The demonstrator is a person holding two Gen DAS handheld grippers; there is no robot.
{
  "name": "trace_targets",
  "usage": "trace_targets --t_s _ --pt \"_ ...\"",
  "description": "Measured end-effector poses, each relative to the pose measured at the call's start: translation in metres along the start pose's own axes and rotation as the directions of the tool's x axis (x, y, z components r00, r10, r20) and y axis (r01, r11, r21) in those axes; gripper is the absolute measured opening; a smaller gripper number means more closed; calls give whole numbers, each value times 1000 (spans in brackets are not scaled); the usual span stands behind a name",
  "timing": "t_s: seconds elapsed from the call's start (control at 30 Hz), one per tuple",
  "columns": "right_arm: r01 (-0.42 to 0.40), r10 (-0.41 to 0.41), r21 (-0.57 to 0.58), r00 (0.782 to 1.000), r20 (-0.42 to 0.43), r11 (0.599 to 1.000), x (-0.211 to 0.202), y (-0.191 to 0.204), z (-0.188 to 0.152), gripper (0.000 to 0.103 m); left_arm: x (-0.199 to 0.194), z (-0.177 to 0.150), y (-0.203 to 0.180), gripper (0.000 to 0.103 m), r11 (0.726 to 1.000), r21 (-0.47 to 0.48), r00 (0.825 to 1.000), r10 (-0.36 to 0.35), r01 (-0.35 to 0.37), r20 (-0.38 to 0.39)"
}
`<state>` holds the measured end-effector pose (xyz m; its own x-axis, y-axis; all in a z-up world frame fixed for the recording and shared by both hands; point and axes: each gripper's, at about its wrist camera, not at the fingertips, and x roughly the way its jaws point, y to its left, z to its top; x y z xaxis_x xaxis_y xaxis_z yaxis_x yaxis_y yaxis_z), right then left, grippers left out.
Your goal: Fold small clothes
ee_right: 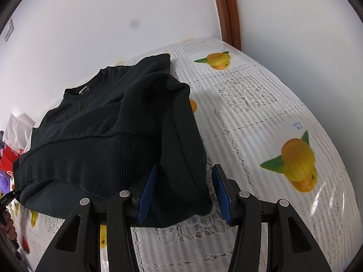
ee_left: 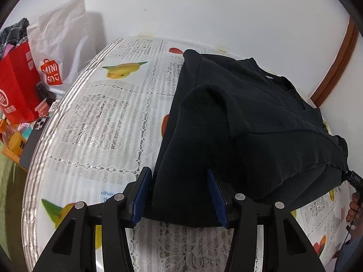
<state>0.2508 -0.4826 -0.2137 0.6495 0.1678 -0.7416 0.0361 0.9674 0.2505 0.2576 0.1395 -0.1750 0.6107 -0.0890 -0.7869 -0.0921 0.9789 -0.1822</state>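
A black sweatshirt (ee_left: 249, 122) lies folded on the table, its ribbed hem (ee_right: 90, 158) turned toward me and its collar toward the wall. My left gripper (ee_left: 180, 196) is open and straddles the garment's near left corner; the blue pads (ee_left: 143, 195) stand apart from the cloth. In the right wrist view the sweatshirt (ee_right: 113, 113) fills the left half. My right gripper (ee_right: 184, 195) is open around the near right corner, where a folded sleeve (ee_right: 181, 147) hangs between the fingers. Neither pair of pads presses on the fabric.
A lace tablecloth (ee_left: 102, 117) printed with fruit covers the table up to a white wall. Beyond the left edge stand a red bag (ee_left: 15, 86), a white shopping bag (ee_left: 59, 45) and a phone (ee_left: 34, 140). A brown door frame (ee_right: 226, 11) rises at the right.
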Motion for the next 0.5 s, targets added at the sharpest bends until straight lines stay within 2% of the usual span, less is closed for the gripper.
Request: trace_targets --t_s 0.03,0.1,0.13,0.17,0.23,0.5 --pt "-13 13 2 1000 -1 1000 0 -1 0 47 0 0 0 48 1000 1 1000 -2 2 2" --pt "-52 52 4 999 -7 999 0 -1 -2 32 0 -2 0 42 1000 0 1000 -11 11 7" --pt "-59 59 1 998 -6 998 -2 0 -3 30 -1 -3 -1 32 1000 1 1000 -18 18 10" --pt "-59 59 -6 998 -5 998 -3 2 -4 24 -3 -4 -1 24 1000 3 1000 -15 15 15" --pt "-38 38 -26 999 5 999 -8 7 -5 18 -10 -7 -5 15 1000 29 999 -7 6 33" --pt "-66 66 -5 998 9 998 -37 6 -22 14 -45 -27 -2 11 1000 20 999 -25 24 46"
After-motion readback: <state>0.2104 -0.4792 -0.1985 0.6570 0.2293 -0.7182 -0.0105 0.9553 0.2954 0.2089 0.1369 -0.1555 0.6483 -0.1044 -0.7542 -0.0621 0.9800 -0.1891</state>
